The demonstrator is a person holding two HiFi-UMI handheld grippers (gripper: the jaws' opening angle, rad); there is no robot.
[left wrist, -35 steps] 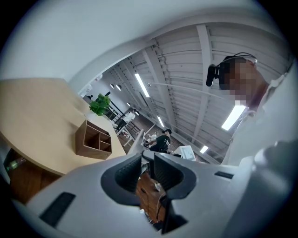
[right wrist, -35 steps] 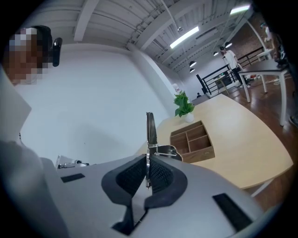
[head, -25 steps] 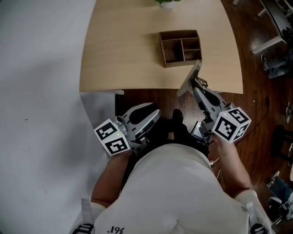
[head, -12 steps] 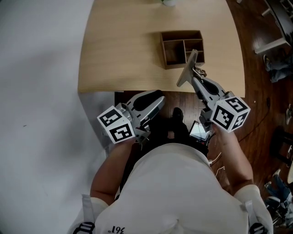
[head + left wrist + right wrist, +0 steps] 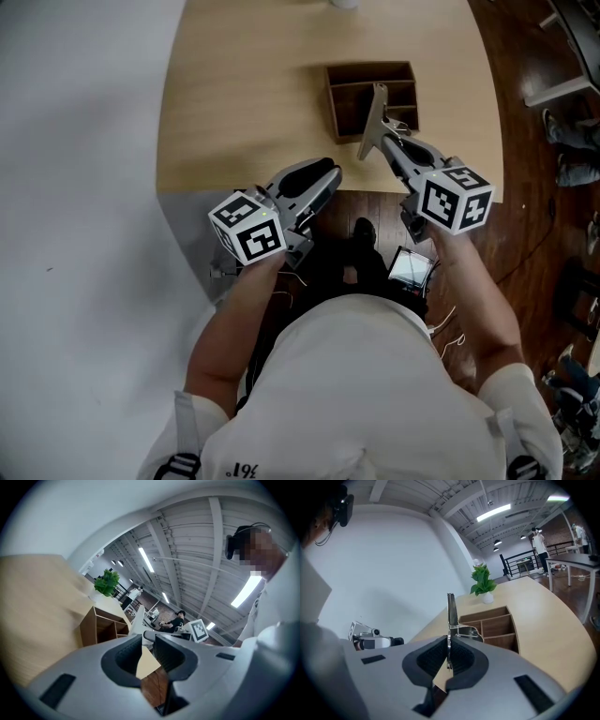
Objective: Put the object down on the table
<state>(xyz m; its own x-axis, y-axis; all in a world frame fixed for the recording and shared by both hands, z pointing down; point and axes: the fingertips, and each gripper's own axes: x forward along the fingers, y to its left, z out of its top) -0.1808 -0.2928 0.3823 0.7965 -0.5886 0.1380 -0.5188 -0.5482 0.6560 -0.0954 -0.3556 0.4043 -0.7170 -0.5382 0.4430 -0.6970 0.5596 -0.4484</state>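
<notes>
My right gripper is shut on the lower edge of a thin grey board with a metal clip. The board stands upright, edge-on, over the front right part of the wooden table, just in front of a wooden organiser box. My left gripper hovers at the table's front edge, left of the board. Its jaws stand apart, and only the table corner and floor show between them.
The organiser box has several empty compartments. A potted green plant stands at the table's far edge. A small lit screen hangs at the person's waist. Dark wooden floor lies right of the table, a white wall to the left.
Both grippers have moved forward, from in front of the person's body to the table's front edge. The board has travelled with the right gripper and now overlaps the organiser box.
</notes>
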